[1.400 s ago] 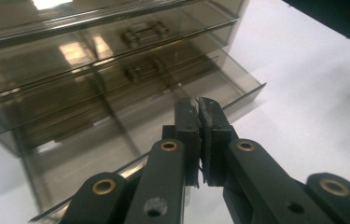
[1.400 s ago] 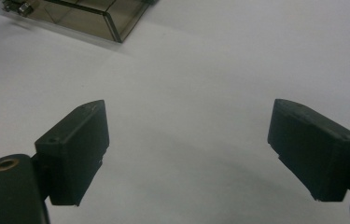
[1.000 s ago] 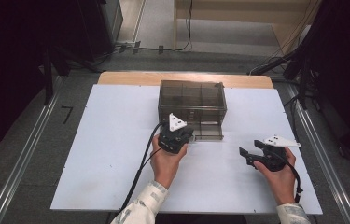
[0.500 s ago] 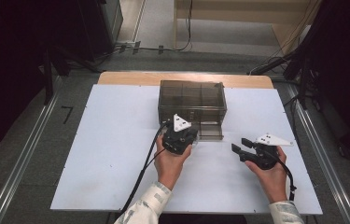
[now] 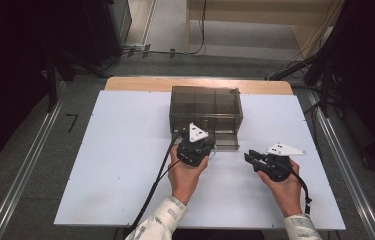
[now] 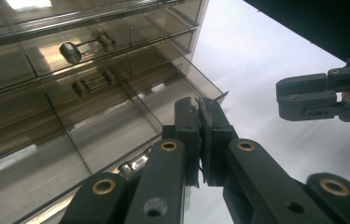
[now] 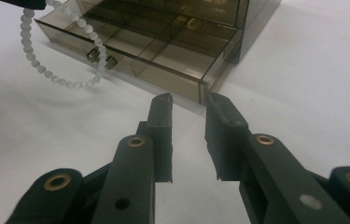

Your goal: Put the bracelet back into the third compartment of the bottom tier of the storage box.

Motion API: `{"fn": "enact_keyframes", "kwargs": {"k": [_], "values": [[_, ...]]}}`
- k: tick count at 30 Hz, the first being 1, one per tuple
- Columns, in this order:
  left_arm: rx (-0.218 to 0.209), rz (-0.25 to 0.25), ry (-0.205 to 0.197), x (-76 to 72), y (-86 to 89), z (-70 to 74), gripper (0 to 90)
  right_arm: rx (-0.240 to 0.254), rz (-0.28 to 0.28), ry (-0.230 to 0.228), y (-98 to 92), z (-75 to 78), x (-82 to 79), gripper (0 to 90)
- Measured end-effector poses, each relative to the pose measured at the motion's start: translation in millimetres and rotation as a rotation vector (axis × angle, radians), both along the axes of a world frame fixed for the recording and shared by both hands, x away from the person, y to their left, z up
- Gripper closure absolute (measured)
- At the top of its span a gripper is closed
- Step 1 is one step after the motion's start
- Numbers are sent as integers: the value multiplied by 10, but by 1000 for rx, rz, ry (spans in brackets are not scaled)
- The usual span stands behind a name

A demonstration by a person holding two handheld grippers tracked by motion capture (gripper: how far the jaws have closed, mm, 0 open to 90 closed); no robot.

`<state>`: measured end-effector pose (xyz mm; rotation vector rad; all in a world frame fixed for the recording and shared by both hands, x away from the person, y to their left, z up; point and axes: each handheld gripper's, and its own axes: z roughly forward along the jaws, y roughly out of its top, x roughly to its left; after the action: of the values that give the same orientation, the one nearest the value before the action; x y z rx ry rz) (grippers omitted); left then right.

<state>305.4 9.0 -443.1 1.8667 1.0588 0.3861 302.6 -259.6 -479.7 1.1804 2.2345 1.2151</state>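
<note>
A smoky see-through drawer box (image 5: 205, 105) stands at the table's middle, its bottom drawer (image 7: 154, 51) pulled out. My left gripper (image 5: 200, 145) sits just in front of that drawer, jaws shut (image 6: 199, 105). A string of white beads (image 7: 60, 79) hangs from it in a loop beside the drawer's knobs. My right gripper (image 5: 247, 156) lies to the right, pointing left at the drawer's corner. Its jaws (image 7: 189, 100) have just been closing and keep a narrow gap with nothing between them. The left gripper view also shows the right gripper (image 6: 303, 95).
The white table top (image 5: 120, 165) spreads wide on the left and in front of the hands. A wooden strip (image 5: 140, 82) edges its far side. Metal rails (image 5: 30, 165) run along both sides. Cables trail from each gripper toward the near edge.
My right gripper has slid left toward the open drawer and its jaws have narrowed. The left gripper with the beads has barely shifted.
</note>
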Motion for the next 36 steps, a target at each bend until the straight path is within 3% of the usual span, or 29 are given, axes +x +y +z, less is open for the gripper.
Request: {"fn": "enact_keyframes", "kwargs": {"k": [9,25,36], "values": [[-5,-1,0,-10,-15,26,886,-5,13,-9,41,2,5,724],[5,-32,11,32,-179,31,887,42,73,-20,172,30,36,737],[5,-53,11,23,-278,50,887,28,124,-27,387,2,133,775]]}}
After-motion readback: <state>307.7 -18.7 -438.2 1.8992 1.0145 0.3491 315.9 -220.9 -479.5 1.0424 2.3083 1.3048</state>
